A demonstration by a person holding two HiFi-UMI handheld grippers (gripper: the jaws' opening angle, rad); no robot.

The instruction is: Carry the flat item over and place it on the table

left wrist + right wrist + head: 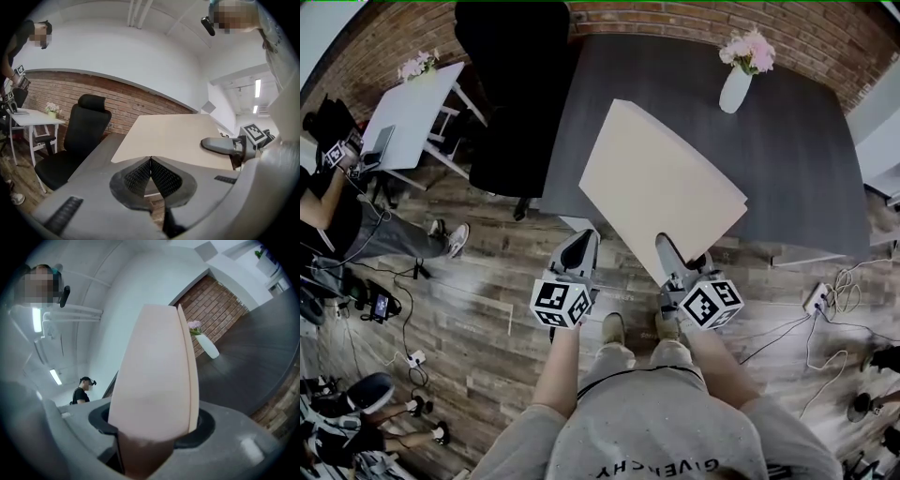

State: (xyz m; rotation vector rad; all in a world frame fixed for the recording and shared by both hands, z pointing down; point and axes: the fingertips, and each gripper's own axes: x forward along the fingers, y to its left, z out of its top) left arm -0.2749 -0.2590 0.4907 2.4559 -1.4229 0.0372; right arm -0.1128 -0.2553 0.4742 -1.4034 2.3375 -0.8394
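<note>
Since the stiff, seemingly light board (661,178) is clamped by its lower edge in the right hand-held gripper (672,251) over the counter (806,159) mid-frame, tipping is risked; the left hand-held gripper (581,244) is closed, empty.

A pale flat board (661,183) tilts over a dark table (806,159), near edge in the right gripper (670,251). The left gripper (581,241) sits just beside it (1 white vase (736,87) farther back).

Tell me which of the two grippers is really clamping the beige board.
The right gripper: its jaws stand wide, closed on the near edge of the beige board. The left gripper has its jaws shut together with nothing between them.
</note>
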